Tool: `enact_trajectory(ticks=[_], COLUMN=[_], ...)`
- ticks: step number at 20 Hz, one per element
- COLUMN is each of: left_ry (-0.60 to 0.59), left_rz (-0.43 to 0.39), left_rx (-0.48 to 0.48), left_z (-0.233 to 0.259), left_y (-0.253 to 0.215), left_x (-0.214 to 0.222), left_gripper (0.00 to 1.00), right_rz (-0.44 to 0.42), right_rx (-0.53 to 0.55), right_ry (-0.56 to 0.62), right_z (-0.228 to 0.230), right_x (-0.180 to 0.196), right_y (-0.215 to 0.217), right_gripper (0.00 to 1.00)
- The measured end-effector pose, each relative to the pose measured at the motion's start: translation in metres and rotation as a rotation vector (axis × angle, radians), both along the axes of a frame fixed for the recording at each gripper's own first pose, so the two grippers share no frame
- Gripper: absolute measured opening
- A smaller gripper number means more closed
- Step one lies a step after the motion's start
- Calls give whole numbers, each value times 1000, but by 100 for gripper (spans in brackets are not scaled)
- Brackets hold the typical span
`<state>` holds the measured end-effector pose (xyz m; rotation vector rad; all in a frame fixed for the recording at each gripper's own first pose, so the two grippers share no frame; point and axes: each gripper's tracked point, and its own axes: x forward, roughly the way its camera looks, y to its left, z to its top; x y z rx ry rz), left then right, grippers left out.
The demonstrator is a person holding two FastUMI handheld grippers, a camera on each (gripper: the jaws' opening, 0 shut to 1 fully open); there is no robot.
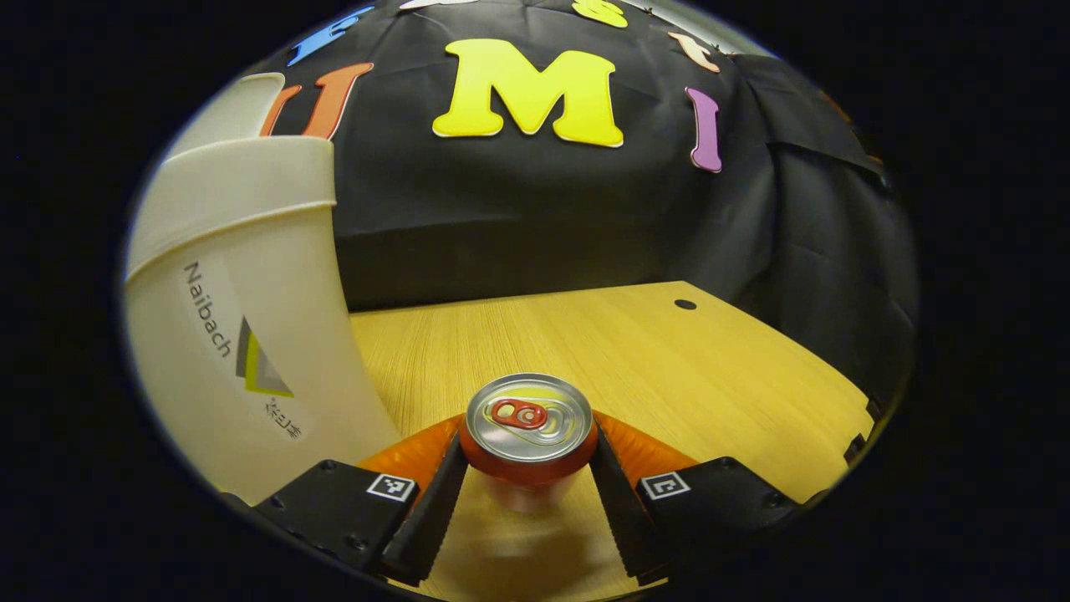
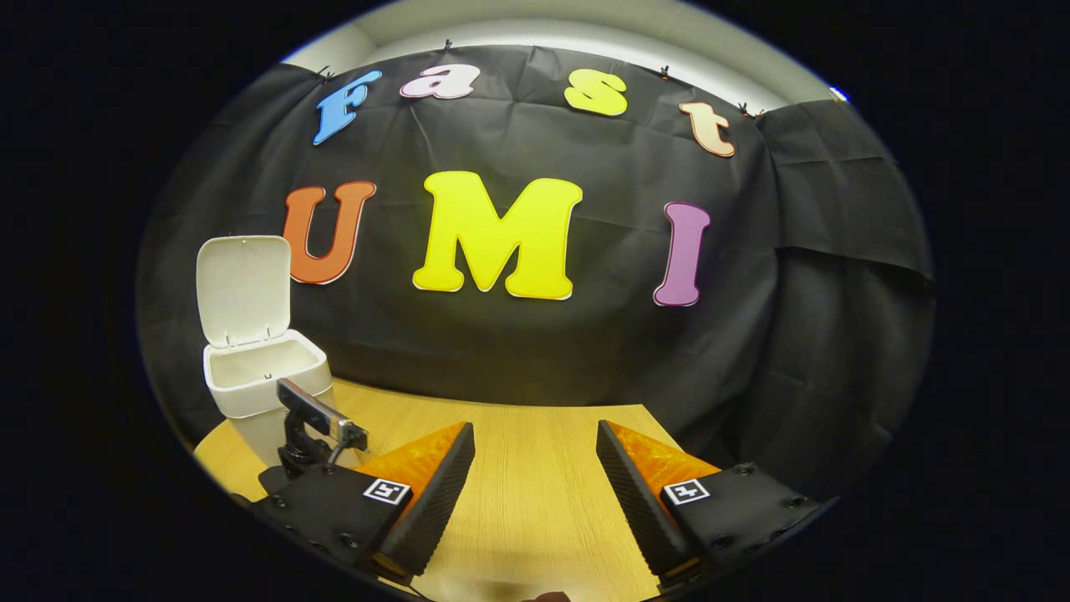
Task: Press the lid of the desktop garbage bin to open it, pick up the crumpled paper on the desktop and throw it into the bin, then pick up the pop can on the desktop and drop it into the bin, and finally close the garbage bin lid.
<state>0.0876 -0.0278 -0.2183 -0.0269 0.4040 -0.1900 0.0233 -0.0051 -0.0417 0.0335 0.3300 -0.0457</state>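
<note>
In the left gripper view, the left gripper (image 1: pixel 528 477) sits low at the bottom centre, its jaws clenched on the red can (image 1: pixel 528 435), one finger pressed against each side just under the silver top. The can stands upright over the wooden table (image 1: pixel 669 351). The white bin (image 1: pixel 242 334) rises close by on the left of the frame. In the right gripper view, the right gripper (image 2: pixel 535 493) hangs above the table with its jaws released and spread wide, nothing between them. There the bin (image 2: pixel 259 380) stands at the left with its lid (image 2: pixel 244 288) raised upright.
</note>
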Motion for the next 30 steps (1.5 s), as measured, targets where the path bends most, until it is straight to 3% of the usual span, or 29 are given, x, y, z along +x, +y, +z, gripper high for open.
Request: enact_trajectory(ticks=[8, 17, 24, 30], left_ry=[-214, -405, -444, -405], left_rz=[5, 174, 367, 452], left_rx=[-23, 44, 138, 174], left_z=[122, 223, 240, 225], left_y=[8, 76, 156, 192], left_x=[-4, -1, 1, 0], left_gripper=[82, 82, 81, 81], right_rz=[10, 56, 68, 67], right_rx=[-30, 15, 34, 30], right_ry=[-89, -111, -85, -73], right_z=[20, 23, 13, 10], right_x=[14, 31, 32, 31], right_y=[0, 14, 19, 21], right_gripper=[94, 94, 94, 94])
